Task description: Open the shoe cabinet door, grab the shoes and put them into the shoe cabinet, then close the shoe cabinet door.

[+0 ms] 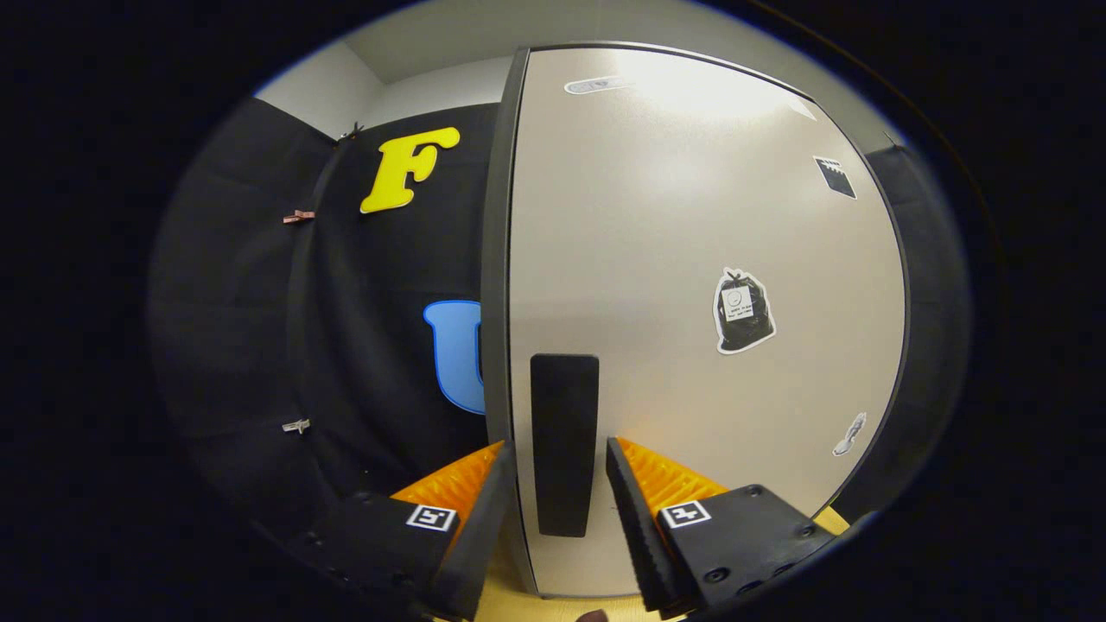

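Observation:
The shoe cabinet door is a pale grey panel with a dark edge, closed and facing me at close range. Its black vertical handle sits near the door's left edge. My gripper is open, with one finger on each side of the handle's lower half. The fingers stand apart from the handle, not pressing on it. The left finger reaches past the door's left edge.
Stickers dot the door, among them a black bag-shaped sticker right of the handle. The booth's black cloth wall hangs to the left of the cabinet, with small clips on it. A yellowish floor shows below the door.

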Action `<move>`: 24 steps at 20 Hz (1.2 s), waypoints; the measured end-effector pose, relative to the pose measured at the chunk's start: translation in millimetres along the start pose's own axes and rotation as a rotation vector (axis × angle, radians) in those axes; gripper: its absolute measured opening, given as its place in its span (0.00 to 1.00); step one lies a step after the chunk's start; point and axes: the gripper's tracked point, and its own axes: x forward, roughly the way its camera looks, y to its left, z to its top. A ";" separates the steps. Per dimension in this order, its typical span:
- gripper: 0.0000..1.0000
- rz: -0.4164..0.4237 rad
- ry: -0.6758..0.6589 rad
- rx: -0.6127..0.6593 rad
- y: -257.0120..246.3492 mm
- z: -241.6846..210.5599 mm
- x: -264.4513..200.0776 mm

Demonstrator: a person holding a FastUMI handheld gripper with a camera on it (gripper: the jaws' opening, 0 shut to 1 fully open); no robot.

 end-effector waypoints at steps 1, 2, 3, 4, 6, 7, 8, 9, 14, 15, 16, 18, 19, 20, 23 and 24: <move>0.64 -0.007 -0.005 -0.006 0.8 0.6 1.1; 0.53 -0.039 -0.009 -0.018 -5.6 1.1 1.7; 0.48 -0.046 -0.016 -0.022 -2.9 0.6 3.6; 0.43 -0.066 -0.014 -0.027 -2.5 -2.4 2.9; 0.35 -0.071 -0.003 -0.009 -5.6 -1.8 2.9; 0.29 -0.060 0.003 -0.005 -5.6 -2.4 2.6; 0.22 -0.047 0.006 -0.008 -4.2 -1.5 -2.0; 0.22 -0.036 0.008 -0.017 -4.6 -1.1 -2.9; 0.22 0.022 -0.001 0.003 -3.5 0.5 -44.4; 0.22 0.037 -0.005 0.010 -5.9 2.0 -56.6; 0.22 0.050 -0.004 0.014 -8.2 2.5 -68.6; 0.22 0.073 -0.008 0.022 -16.8 4.9 -92.1; 0.22 0.083 -0.013 0.023 -21.8 5.9 -102.7; 0.22 0.096 -0.015 0.025 -27.1 6.7 -114.4; 0.22 0.127 -0.023 0.023 -42.3 7.7 -145.7; 0.22 0.138 -0.023 0.023 -47.3 8.7 -156.2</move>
